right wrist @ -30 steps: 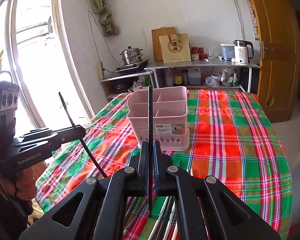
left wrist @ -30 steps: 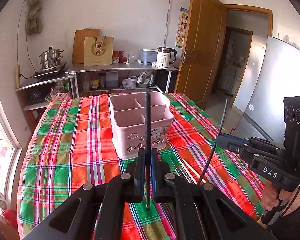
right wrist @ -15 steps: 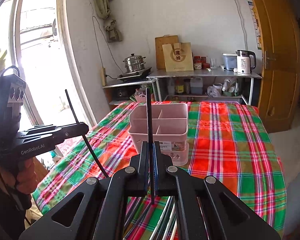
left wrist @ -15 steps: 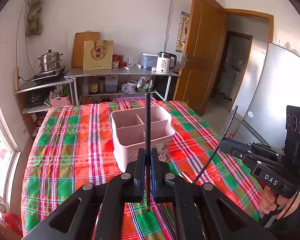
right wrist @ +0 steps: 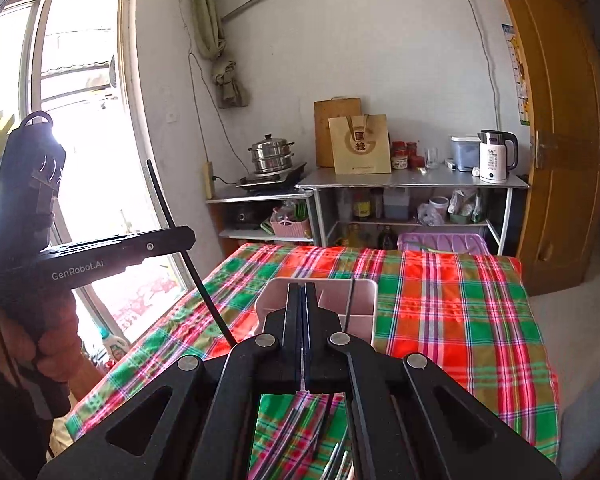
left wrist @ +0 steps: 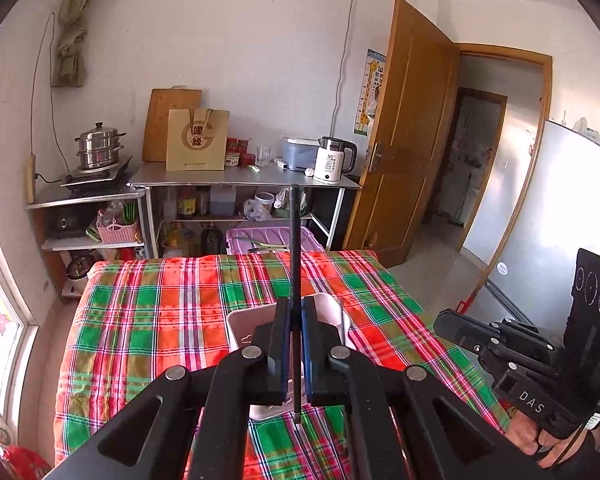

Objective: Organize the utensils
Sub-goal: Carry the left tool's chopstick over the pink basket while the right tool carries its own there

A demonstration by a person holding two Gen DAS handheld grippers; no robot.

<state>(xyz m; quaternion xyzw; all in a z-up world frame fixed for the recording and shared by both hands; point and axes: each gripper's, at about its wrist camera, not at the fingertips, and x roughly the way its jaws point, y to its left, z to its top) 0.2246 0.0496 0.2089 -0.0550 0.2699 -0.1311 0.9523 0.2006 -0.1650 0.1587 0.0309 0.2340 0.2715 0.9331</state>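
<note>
Black chopstick: clamped upright in the clenched left gripper over the pink caddy by the plaid table's near edge, presumably for vertical drop-in; right gripper clenched, apparently empty.

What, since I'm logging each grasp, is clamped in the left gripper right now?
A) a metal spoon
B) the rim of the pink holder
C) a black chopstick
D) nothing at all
C: the left gripper has its jaws shut on a thin black chopstick, which stands upright between them and rises well above the fingertips.
</note>
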